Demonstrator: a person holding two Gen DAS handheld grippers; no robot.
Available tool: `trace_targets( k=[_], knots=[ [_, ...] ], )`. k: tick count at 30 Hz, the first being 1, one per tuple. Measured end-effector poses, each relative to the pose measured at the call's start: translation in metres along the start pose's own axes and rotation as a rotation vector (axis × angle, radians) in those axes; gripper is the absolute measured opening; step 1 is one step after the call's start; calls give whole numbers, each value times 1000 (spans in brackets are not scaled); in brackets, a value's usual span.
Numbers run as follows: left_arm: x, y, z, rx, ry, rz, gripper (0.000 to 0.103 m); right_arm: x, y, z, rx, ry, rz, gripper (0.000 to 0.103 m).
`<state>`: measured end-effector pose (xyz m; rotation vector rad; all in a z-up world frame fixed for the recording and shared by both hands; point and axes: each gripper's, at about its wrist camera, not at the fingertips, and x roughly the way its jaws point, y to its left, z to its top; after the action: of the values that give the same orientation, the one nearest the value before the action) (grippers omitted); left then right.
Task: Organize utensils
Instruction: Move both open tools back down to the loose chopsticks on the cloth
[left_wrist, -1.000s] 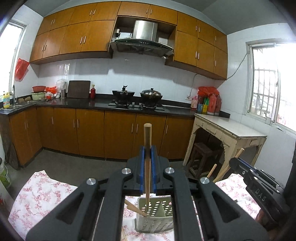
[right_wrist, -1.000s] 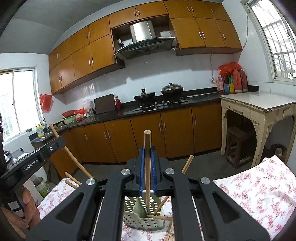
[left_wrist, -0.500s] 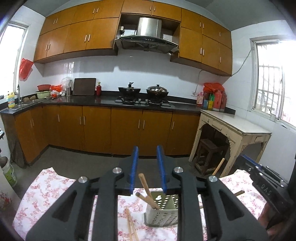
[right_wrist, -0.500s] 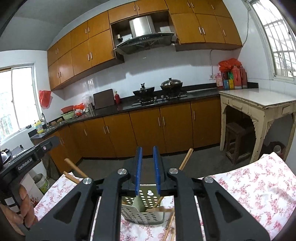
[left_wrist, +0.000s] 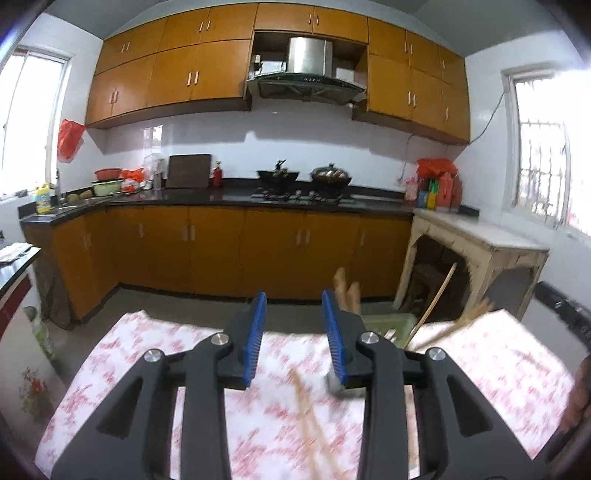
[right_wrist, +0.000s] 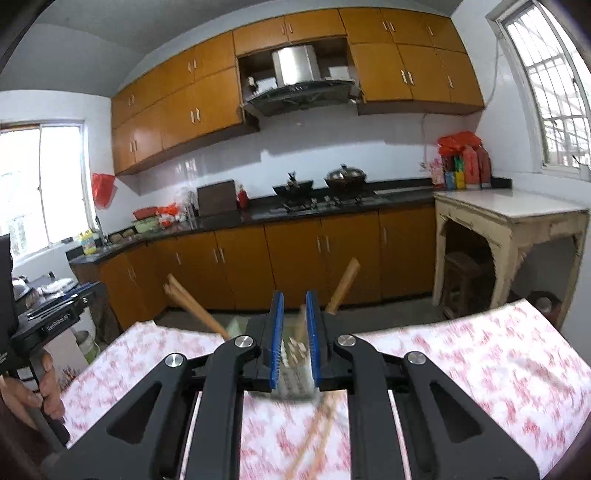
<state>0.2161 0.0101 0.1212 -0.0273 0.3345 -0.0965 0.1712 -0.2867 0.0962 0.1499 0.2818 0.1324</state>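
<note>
Left tongs (left_wrist: 295, 332): pads apart, nothing btwn, just been opening. Right tongs (right_wrist: 294, 332): narrow gap, nothing gripped. Floral-cloth tabletop (left_wrist: 147, 354) under both. Perforated utensil holder (right_wrist: 291, 380) just ahead of right tongs, w/ wooden sticks (right_wrist: 341, 286) leaning out. Loose chopsticks (left_wrist: 306, 410) on cloth below left tongs, blurred.

A: Is any marking showing legibly?
B: Only white lettering on the left gripper (right_wrist: 55, 317) body, at the right wrist view's left edge; it is blurring, apparently reading "GenRobot.AI".
</note>
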Motion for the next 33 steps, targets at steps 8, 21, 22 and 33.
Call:
trace_targets(
  k=[8, 21, 22, 33],
  knots=[
    [32, 30, -88, -24, 201, 54, 34, 44, -24, -92, 62, 262, -102, 14],
    [73, 30, -156, -48, 402, 34, 39, 129, -18, -170, 102, 582, -98, 14],
    [75, 30, -159, -46, 409, 31, 39, 130, -18, -173, 99, 590, -98, 14],
    [85, 20, -166, -36, 449, 15, 41, 140, -16, -181, 56, 598, -133, 14]
  ],
)
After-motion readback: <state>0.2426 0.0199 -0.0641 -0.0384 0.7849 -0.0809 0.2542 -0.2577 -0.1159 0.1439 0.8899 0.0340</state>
